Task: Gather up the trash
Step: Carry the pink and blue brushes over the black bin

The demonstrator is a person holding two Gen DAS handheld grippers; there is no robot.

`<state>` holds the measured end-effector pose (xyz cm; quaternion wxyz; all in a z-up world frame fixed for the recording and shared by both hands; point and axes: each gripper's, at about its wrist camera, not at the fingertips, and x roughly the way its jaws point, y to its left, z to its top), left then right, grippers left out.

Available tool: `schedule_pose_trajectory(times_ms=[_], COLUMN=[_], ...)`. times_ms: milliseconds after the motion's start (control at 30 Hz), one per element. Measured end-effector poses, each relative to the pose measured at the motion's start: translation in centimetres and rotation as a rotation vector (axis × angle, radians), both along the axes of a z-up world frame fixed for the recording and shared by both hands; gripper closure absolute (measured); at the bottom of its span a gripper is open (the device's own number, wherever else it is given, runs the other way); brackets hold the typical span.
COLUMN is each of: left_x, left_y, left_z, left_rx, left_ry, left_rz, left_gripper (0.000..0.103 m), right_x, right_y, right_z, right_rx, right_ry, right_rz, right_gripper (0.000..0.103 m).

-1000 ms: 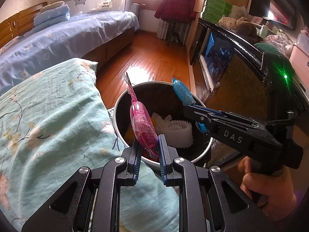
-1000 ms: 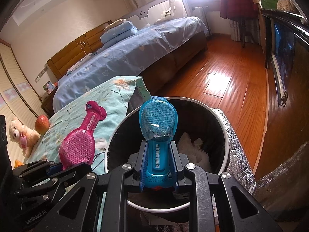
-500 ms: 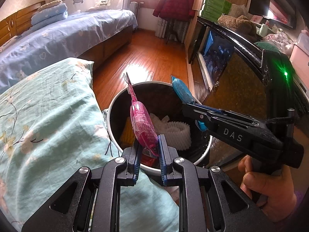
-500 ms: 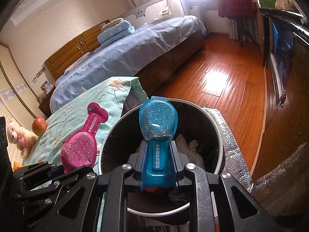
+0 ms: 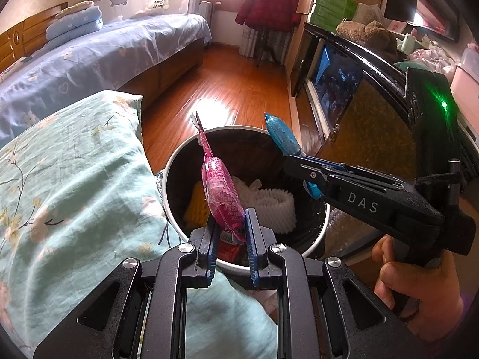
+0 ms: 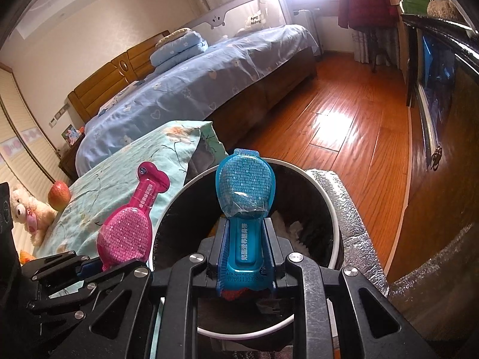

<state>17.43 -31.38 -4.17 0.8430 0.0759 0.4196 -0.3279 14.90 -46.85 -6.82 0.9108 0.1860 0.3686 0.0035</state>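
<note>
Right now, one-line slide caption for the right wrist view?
Right gripper holds blue packet over trash bin; left gripper holds pink packet beside it.

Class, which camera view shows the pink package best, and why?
The right wrist view: the pink package shows its broad printed face and whole outline in the left gripper. The left wrist view shows it only edge-on, clamped over the trash bin.
</note>
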Motion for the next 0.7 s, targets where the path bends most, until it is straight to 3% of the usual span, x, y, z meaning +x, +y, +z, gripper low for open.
schedule_pose_trajectory(times_ms=[700], left_x=[0.23], left_y=[-0.27], left_z=[-0.29], left_rx=[0.006], left_ry=[0.005], left_rz=[0.009], left_gripper=[0.088], right_x=[0.4], right_y=[0.03], right_z=[-0.22], right_rx=[0.001], right_ry=[0.004], right_rz=[0.002], right_gripper=[0.082])
